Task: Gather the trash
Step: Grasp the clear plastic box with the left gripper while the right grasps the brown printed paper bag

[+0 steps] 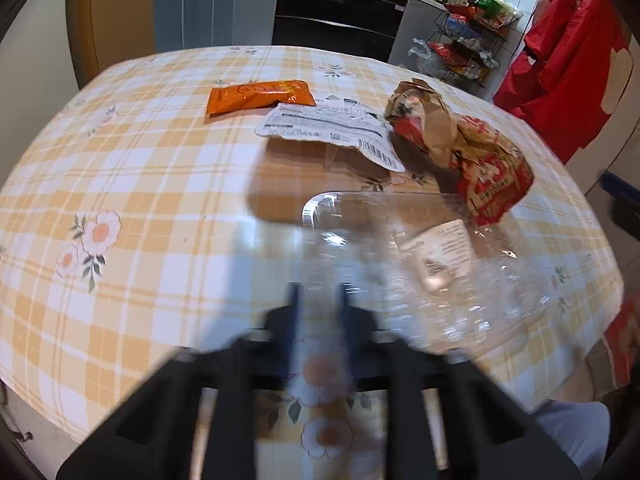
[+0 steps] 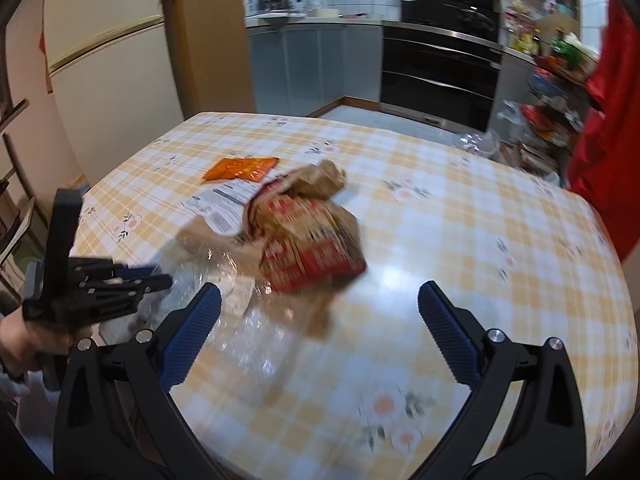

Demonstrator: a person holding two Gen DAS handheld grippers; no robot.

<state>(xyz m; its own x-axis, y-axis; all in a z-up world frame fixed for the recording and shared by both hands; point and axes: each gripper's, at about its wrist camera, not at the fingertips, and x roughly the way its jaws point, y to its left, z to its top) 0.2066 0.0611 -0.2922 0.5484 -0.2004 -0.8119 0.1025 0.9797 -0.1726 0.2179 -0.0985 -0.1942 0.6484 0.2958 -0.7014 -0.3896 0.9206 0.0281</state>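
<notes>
A clear plastic container [image 1: 420, 264] with a white label lies on the checked tablecloth [image 1: 140, 168]. My left gripper [image 1: 318, 300] is shut on its near edge; it also shows in the right wrist view [image 2: 156, 276] at the left. Behind the container lie a crumpled brown and red paper bag [image 1: 460, 140], a torn white label sheet [image 1: 332, 128] and an orange sachet [image 1: 260, 96]. My right gripper [image 2: 320, 300] is open and empty above the table, just in front of the paper bag [image 2: 308, 232] and the clear container [image 2: 240, 304].
The table's far edge drops to a kitchen with a black oven [image 2: 440, 68] and grey cabinets [image 2: 312, 64]. A wire rack of packets [image 1: 468, 40] and red cloth [image 1: 568, 64] stand at the right. A fridge [image 2: 104, 60] stands at the left.
</notes>
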